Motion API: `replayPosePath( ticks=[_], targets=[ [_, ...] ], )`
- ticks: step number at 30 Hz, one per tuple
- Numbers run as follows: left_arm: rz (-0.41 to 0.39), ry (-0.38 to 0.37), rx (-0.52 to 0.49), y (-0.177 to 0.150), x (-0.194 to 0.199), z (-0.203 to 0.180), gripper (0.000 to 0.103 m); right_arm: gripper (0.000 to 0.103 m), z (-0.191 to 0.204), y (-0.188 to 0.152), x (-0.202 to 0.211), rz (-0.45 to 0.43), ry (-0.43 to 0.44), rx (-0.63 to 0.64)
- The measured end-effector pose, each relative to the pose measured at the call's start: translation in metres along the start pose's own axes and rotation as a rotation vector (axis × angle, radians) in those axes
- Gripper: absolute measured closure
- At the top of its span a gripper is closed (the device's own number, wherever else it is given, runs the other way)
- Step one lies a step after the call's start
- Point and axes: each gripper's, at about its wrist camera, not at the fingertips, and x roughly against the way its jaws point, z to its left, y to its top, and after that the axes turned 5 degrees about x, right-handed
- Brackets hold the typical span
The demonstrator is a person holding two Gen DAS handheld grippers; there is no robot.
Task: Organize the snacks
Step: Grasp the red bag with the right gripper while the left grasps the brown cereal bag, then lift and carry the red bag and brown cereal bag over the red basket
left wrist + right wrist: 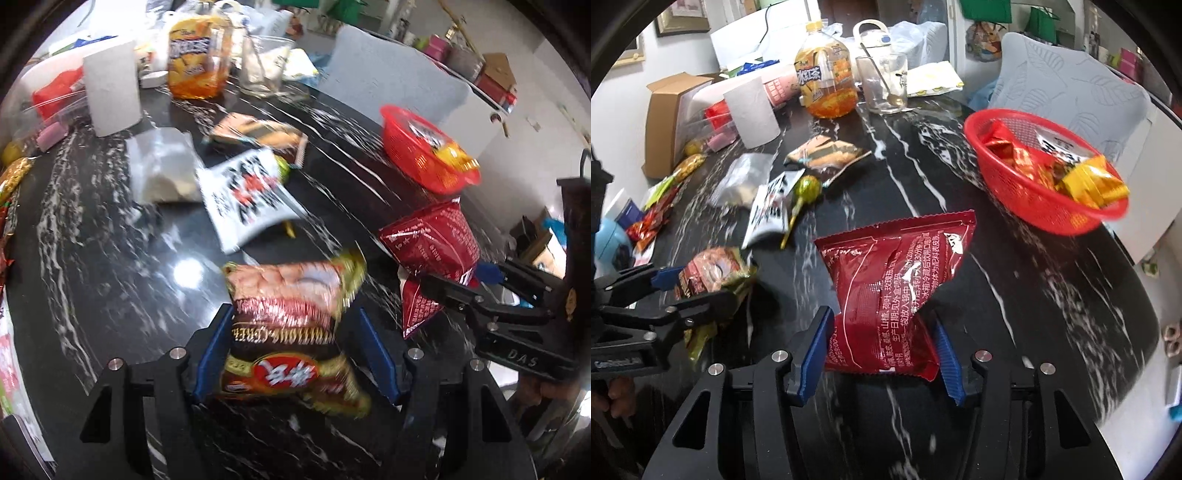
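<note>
In the left wrist view my left gripper (293,314) is shut on a brown and gold snack packet (291,317), its blue pads pressing both sides, held above the black marble table (110,277). My right gripper (882,317) is shut on a dark red packet (897,273) with white print, pinched at its lower part. Each wrist view shows the other gripper to the side: the right gripper (458,275) with the red packet (432,243), the left gripper (698,286) with the brown packet (713,269). A red plastic basket (1034,214) holding several wrapped snacks sits at the table's far right edge.
Loose on the table lie a white packet with black lettering (768,210), a green lollipop (809,188), a clear bag (738,181) and a tan packet (827,153). Behind stand a tea bottle (827,81), a glass with a spoon (886,85) and a paper roll (753,110). A pale chair (1063,85) stands behind the basket.
</note>
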Motion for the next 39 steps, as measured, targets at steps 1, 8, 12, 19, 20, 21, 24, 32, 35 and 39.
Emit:
replayPosePath(
  ticks=[1, 8, 12, 19, 20, 21, 24, 32, 35, 39],
  targets=[
    [0.008, -0.001, -0.006, -0.002, -0.001, -0.001, 0.037, 0.050, -0.001, -0.004, 0.003, 0.000, 0.002, -0.001],
    [0.006, 0.050, -0.059, -0.003, -0.009, -0.016, 0.037, 0.050, -0.007, -0.026, 0.015, 0.005, 0.023, -0.004],
    [-0.006, 0.086, -0.072, -0.001, -0.012, -0.019, 0.037, 0.047, -0.006, -0.030, 0.015, 0.001, 0.044, 0.006],
    [-0.023, 0.036, -0.043, -0.005, -0.009, -0.015, 0.045, 0.039, -0.011, -0.028, 0.005, -0.004, 0.067, -0.031],
    [-0.021, 0.033, -0.051, -0.006, -0.009, -0.016, 0.045, 0.040, -0.009, -0.028, 0.004, -0.004, 0.062, -0.017],
    [-0.019, 0.025, -0.057, -0.007, -0.009, -0.018, 0.045, 0.041, -0.008, -0.029, 0.004, -0.005, 0.058, -0.008],
    [-0.006, 0.003, -0.073, -0.009, -0.010, -0.025, 0.045, 0.049, -0.008, -0.030, 0.007, -0.003, 0.097, -0.004],
    [0.030, -0.021, -0.159, -0.020, -0.009, -0.048, 0.045, 0.050, -0.009, -0.045, 0.021, 0.006, 0.022, 0.041],
    [0.040, -0.034, -0.184, -0.022, -0.010, -0.056, 0.045, 0.049, -0.012, -0.051, 0.026, 0.024, 0.029, 0.027],
    [0.038, -0.035, -0.194, -0.021, -0.012, -0.060, 0.045, 0.047, -0.010, -0.054, 0.030, 0.032, 0.036, 0.045]
  ],
)
